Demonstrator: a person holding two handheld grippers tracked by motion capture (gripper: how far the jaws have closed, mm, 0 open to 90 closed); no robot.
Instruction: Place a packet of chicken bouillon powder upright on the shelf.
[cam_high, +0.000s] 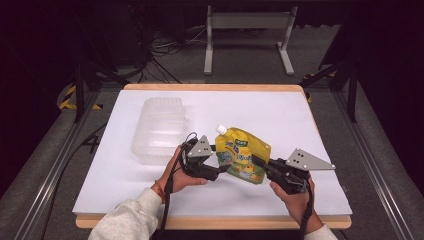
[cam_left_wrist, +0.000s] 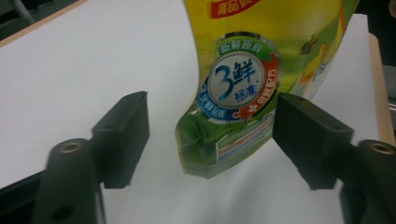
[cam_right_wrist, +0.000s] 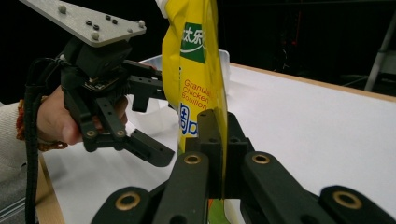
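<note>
1. A clear plastic container (cam_high: 159, 131) sits on the white tabletop (cam_high: 280, 112), left of the hands.
2. The left tongs (cam_high: 223, 169) are spread apart, jaws either side of the yellow pouch (cam_high: 242, 155); one jaw seems to brush its printed face, though contact is hard to confirm.
3. The pouch hangs upright over the tabletop's near middle, white spout uppermost.
4. The right tongs (cam_right_wrist: 219, 140) are clamped on the pouch's thin edge.
5. Risk: that single edge pinch could let the slick, heavy pouch swing or slip out if the left tongs close off-centre or push it sideways.
</note>
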